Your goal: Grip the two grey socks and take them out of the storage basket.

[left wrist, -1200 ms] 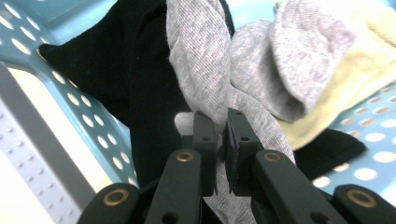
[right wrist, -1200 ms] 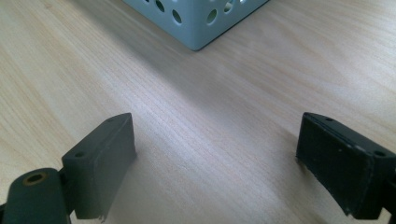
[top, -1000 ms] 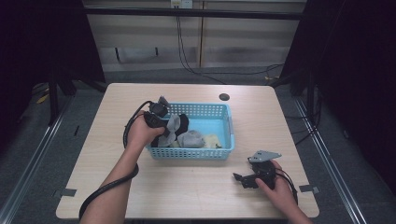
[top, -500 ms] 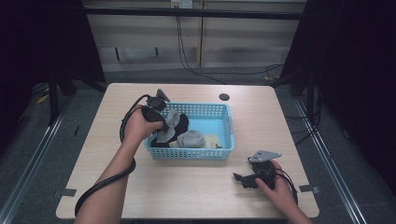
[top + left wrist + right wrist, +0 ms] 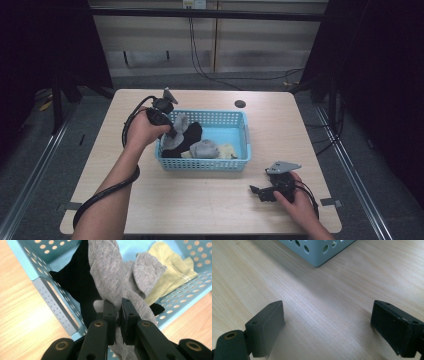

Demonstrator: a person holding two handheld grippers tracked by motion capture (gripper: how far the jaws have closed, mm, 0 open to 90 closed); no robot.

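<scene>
Lifting a grey sock [image 5: 110,277] out of the blue basket [image 5: 245,137] is judged to be the step in hand. The left gripper [image 5: 118,315] has its jaws pressed nearly together on a fold of that sock; grey knit passes between the two black pads and hangs both above and below them. In the high view the left gripper [image 5: 167,125] sits over the basket's left end, with the sock [image 5: 181,122] raised just above the rim while the rest of the cloth trails down into the basket.

A black sock [image 5: 75,282] lies directly beside and under the grey one, touching it. A second grey piece [image 5: 147,270] and a pale yellow sock [image 5: 172,272] lie farther along the basket floor. Whether the second grey piece is part of the held sock or a separate one cannot be told.

The right gripper [image 5: 328,325] rests low over the bare wooden table [image 5: 317,297], near the basket's front right corner but apart from it. Its jaws stand spread wide with nothing between them. In the high view the right gripper [image 5: 267,191] is held by a hand at the table's near right.

Assessment of the next move: the held sock needs to come fully clear of the rim before travelling sideways to open table. The risk noted is the black sock dragging along with the grey one, since the two overlap at the pinch point.
</scene>
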